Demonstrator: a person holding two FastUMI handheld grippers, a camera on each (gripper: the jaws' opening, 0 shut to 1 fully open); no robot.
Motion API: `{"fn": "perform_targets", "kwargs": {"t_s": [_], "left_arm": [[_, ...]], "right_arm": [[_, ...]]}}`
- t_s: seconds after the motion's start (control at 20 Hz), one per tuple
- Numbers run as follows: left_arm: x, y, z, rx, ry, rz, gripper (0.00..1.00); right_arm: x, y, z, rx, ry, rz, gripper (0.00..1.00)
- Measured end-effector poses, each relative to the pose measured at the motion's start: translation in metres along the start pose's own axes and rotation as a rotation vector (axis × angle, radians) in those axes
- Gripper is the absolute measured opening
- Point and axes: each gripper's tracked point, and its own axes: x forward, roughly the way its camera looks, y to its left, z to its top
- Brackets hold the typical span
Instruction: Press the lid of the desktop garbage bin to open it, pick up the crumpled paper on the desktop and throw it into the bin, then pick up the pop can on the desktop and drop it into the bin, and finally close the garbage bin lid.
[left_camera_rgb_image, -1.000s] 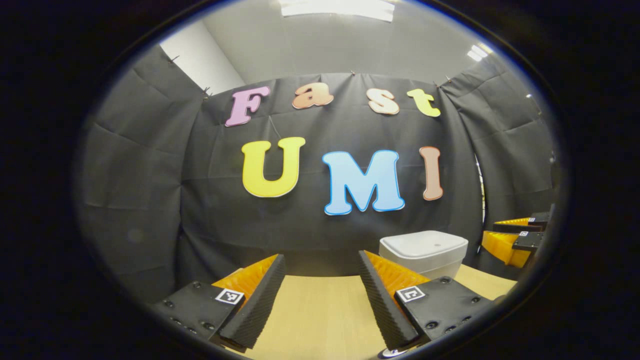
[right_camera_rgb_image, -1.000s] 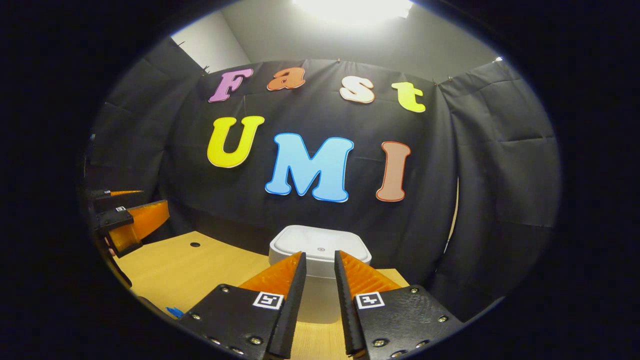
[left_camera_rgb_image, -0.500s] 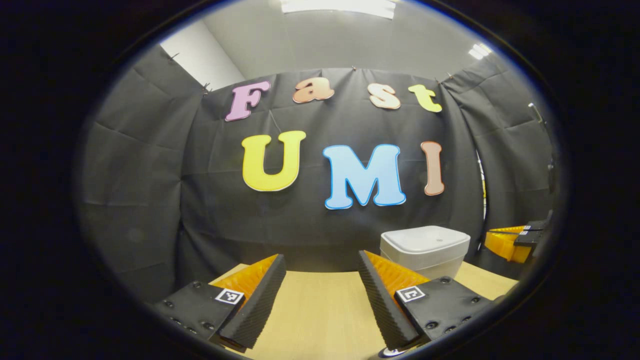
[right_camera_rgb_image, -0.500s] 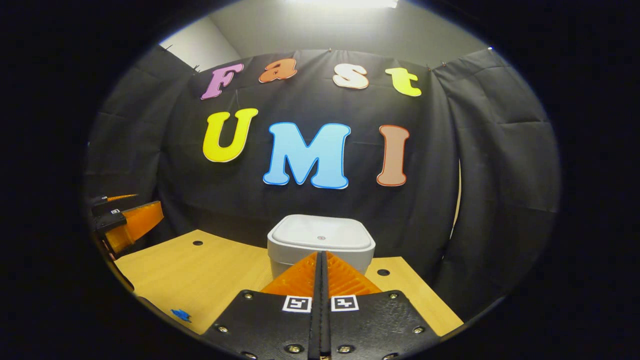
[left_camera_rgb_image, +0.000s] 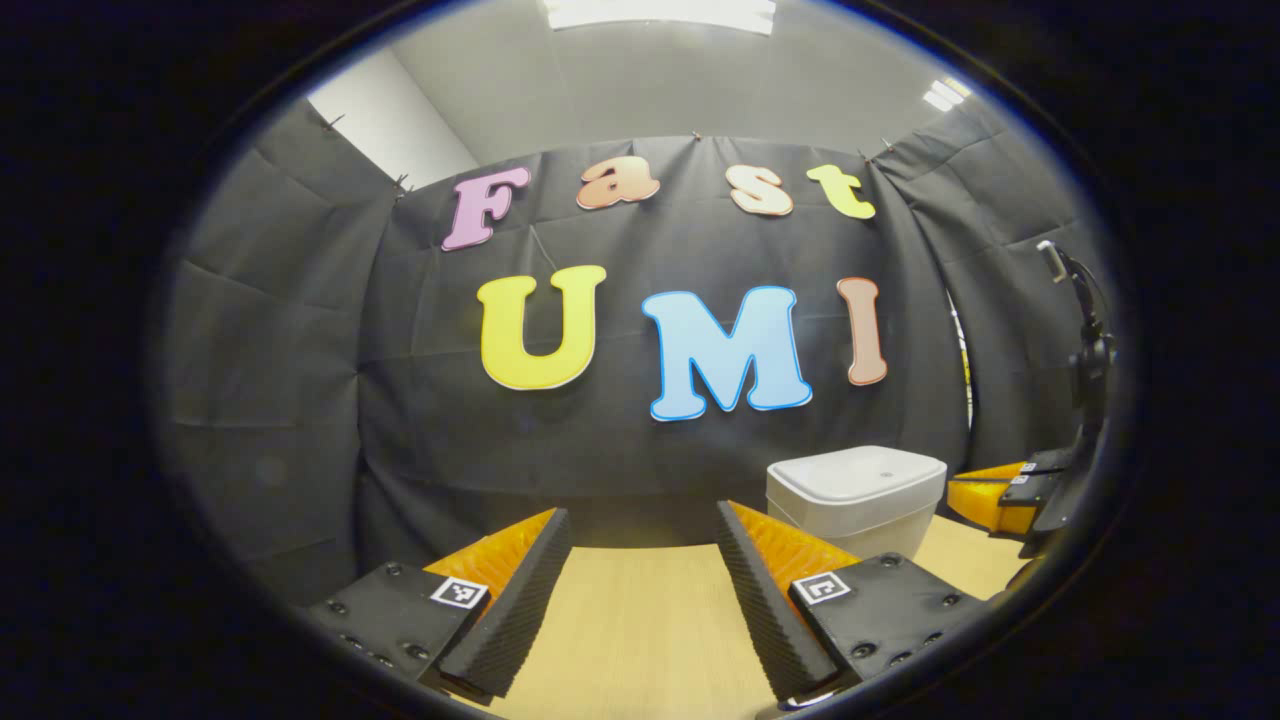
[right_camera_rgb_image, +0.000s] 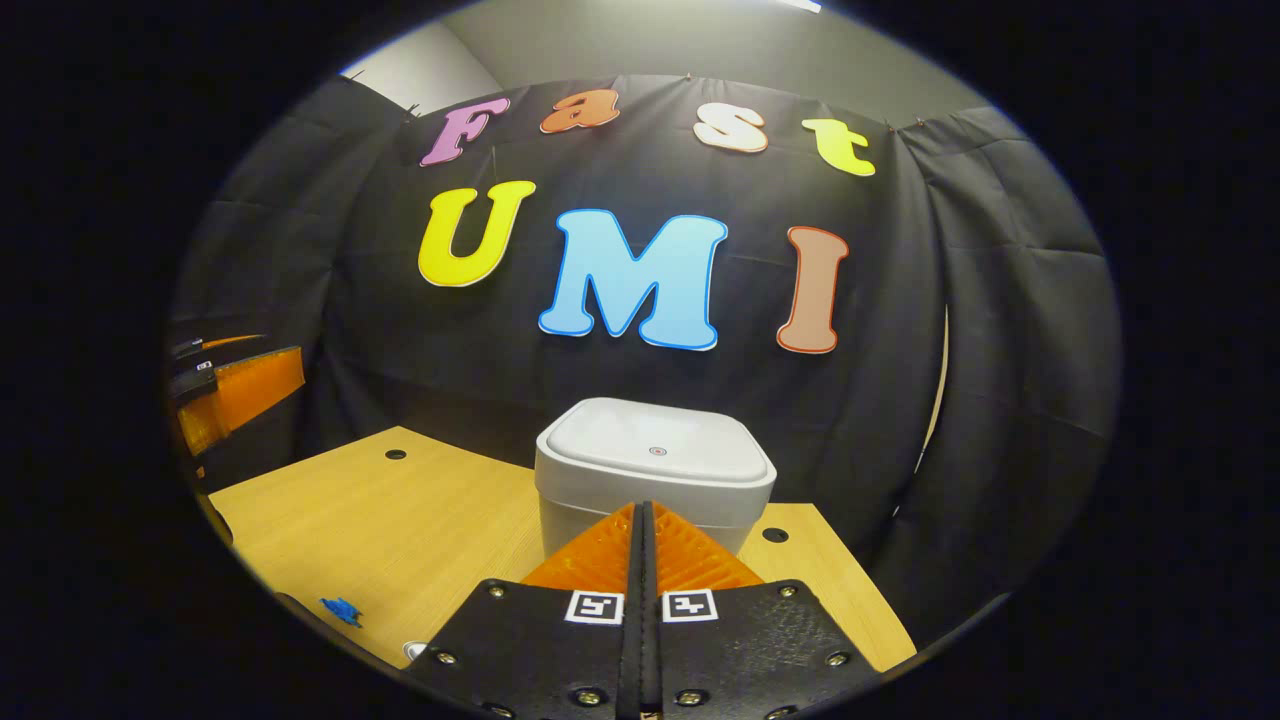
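The white garbage bin (right_camera_rgb_image: 655, 460) stands on the wooden table (right_camera_rgb_image: 400, 520) against the back cloth, its lid down. My right gripper (right_camera_rgb_image: 640, 507) is shut with nothing between its fingers, and its tips point at the bin's front wall from a short way off. In the left gripper view the bin (left_camera_rgb_image: 857, 495) is at the right, with the right gripper (left_camera_rgb_image: 965, 492) beside it. My left gripper (left_camera_rgb_image: 640, 512) is open and empty over the bare table (left_camera_rgb_image: 640, 620), well left of the bin. It also appears at the left edge of the right gripper view (right_camera_rgb_image: 283, 352).
A small blue scrap (right_camera_rgb_image: 340, 608) lies near the table's front left. Two round holes (right_camera_rgb_image: 395, 453) (right_camera_rgb_image: 775, 535) are cut in the tabletop. A stand with a clamp (left_camera_rgb_image: 1085, 350) rises at the far right. The black cloth closes the back and both sides.
The right gripper closed its fingers, then came nearer the bin, which now looks larger. The left gripper stayed open and hardly moved.
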Motion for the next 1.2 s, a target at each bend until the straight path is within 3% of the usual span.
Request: {"fn": "perform_targets", "kwargs": {"t_s": [0.3,0.7,1.2], "left_arm": [[-0.001,0.005,0.001,0.022,-0.009,0.015,0.96],[-0.003,0.022,-0.014,-0.027,0.045,0.064,0.96],[-0.004,0.027,-0.027,-0.051,0.088,0.075,0.96]], "right_arm": [[0.043,-0.009,0.012,0.053,-0.017,-0.023,0.00],[0.076,-0.017,0.015,0.121,-0.002,-0.027,0.00],[0.083,-0.016,0.001,0.192,0.052,0.025,0.00]]}}
